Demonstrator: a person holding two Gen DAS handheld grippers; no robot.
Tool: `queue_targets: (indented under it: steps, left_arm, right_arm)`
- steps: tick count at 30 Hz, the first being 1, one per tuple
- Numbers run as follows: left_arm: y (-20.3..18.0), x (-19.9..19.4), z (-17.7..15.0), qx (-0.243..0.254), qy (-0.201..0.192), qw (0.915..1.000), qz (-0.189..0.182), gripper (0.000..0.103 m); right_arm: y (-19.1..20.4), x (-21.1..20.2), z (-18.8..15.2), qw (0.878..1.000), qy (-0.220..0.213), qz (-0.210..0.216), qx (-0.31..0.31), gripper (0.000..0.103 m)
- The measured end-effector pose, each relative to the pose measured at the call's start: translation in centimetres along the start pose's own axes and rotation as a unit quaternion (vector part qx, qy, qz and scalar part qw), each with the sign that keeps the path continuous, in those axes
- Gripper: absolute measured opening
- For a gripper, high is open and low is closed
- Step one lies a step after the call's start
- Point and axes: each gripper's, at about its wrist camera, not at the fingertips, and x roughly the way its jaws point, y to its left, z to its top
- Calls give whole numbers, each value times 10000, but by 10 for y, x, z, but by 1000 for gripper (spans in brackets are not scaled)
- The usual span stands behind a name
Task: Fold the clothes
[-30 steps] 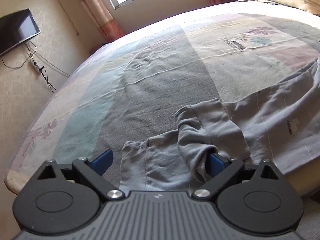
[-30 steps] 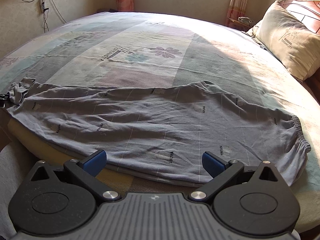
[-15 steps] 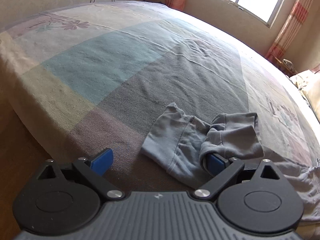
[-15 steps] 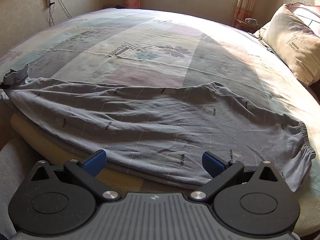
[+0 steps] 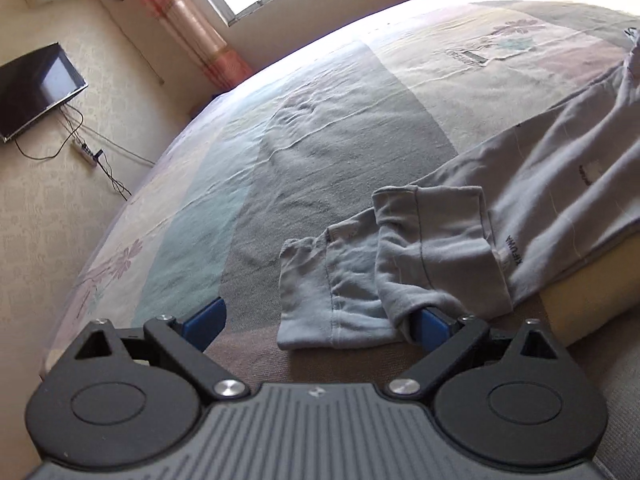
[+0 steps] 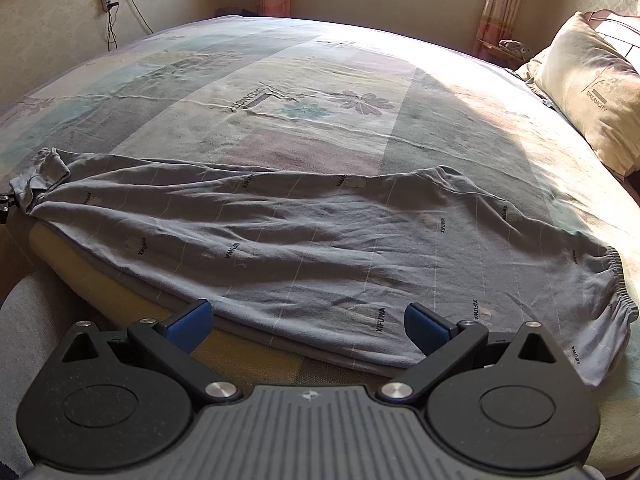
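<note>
Left view: left gripper [image 5: 318,322] spread wide, grey pants [image 5: 520,216] cuff draped over one finger at the bed [image 5: 320,120] edge, open sheet beyond; right view: right gripper [image 6: 308,322] spread too, pants [image 6: 320,240] stretched along the edge, pillow [image 6: 592,92] far off.

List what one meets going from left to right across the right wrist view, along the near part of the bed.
Bunched ankle cuffs of the grey printed trousers → long wrinkled grey trouser legs → gathered elastic waistband → beige printed pillow at the far right.
</note>
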Motion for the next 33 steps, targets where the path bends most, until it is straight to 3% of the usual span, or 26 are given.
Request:
queue_targets:
  steps: [2, 5, 7, 8, 9, 10, 11, 13, 15, 16, 21, 22, 24, 25, 27, 31, 32, 33]
  left_arm:
    - [-6, -2, 1, 245, -124, 9996, -72, 97]
    - [-3, -2, 3, 209, -77, 9997, -92, 97]
    - [18, 0, 4, -651, 33, 9969, -430, 97]
    - [30, 2, 4, -1166, 104, 9911, -629, 97]
    - [44, 8, 0, -1770, 227, 9794, -940, 97]
    - [58, 13, -4, -2366, 350, 9629, -1247, 97]
    - [71, 19, -11, -2982, 432, 9410, -1542, 97]
    - [92, 30, -31, -4132, 514, 8899, -1865, 97]
    - [105, 38, -51, -4944, 550, 8439, -2012, 97]
    - [108, 40, -57, -5165, 524, 8300, -2038, 97]
    - [125, 46, -89, -6214, 372, 7445, -2411, 97]
    - [127, 46, -92, -6302, 372, 7374, -2403, 97]
    - [131, 42, -90, -6246, 394, 7526, -2047, 97]
    - [132, 36, -85, -6062, 367, 7728, -1843, 97]
    - [131, 28, -75, -5720, 330, 7992, -1817, 97]
    - [111, 14, -28, -4642, 393, 8595, -2103, 97]
    - [105, 8, -16, -4377, 363, 8701, -2236, 97]
    - [96, 6, -4, -4171, 326, 8748, -2442, 97]
  right_arm:
    - [-1, 0, -1, 10000, 13, -13, 9, 103]
    - [-3, -2, -1, 10000, -18, -16, 41, 103]
    - [-4, -2, -1, 10000, -26, -11, 73, 103]
    - [-5, -2, -1, 10000, -21, -10, 87, 103]
    - [-5, -1, -1, 10000, -7, -10, 94, 103]
    - [-5, 0, -2, 10000, 11, -5, 96, 103]
    - [-4, 1, -2, 10000, 26, 6, 89, 103]
    - [-2, 1, -3, 10000, 32, 27, 53, 103]
    - [-1, -1, -4, 10000, 16, 23, 5, 103]
    - [0, -1, -4, 10000, 7, 11, -13, 103]
    - [-2, 0, -4, 10000, 25, -18, 35, 103]
    - [-2, 0, -4, 10000, 31, -9, 31, 103]
    - [-1, 1, -4, 10000, 42, 8, 23, 103]
    - [-1, 2, -4, 10000, 48, 16, 20, 103]
    - [0, 2, -4, 10000, 60, 33, 12, 103]
    - [2, 4, -4, 9999, 82, 68, 2, 103]
    - [3, 5, -4, 9999, 83, 79, 1, 103]
    - [4, 5, -4, 9999, 81, 87, -10, 103]
